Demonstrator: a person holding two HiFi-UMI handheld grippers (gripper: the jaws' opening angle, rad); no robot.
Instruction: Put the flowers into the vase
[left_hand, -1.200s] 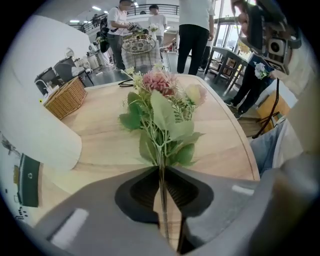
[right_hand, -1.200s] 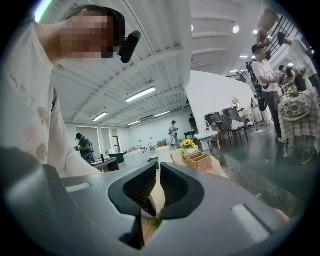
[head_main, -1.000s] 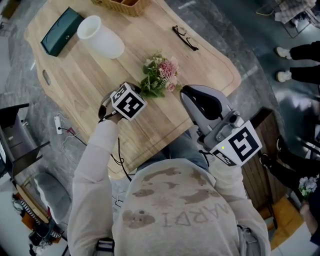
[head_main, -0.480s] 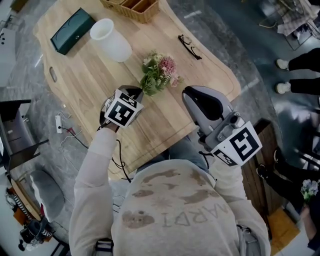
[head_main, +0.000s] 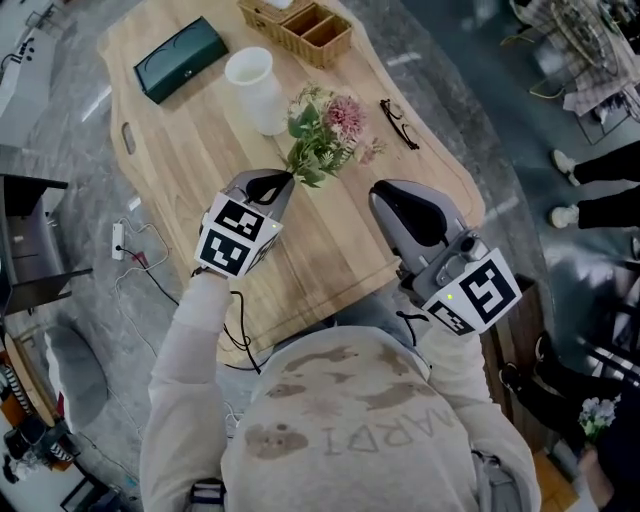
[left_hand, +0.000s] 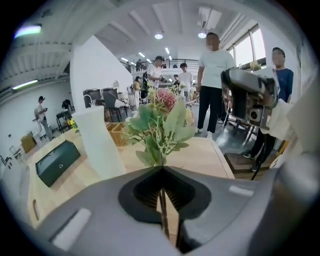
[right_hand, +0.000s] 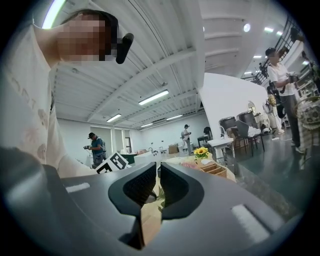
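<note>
At 4 o'clock in the head view the right gripper (head_main: 392, 196) hangs with jaws almost together on nothing, while the left gripper (head_main: 272, 184), near centre, pinches the stems of the flowers (head_main: 325, 135) over the table (head_main: 340, 255), the vase (head_main: 255, 88) just beyond at 11 o'clock.

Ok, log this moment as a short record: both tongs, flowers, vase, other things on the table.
left tongs: shut on the stems of the flowers
right tongs: shut, nothing between them
flowers: pink and green bunch, not yet in the vase
vase: white, upright on the table, beside the bunch
other items: green case, wicker basket, glasses
</note>
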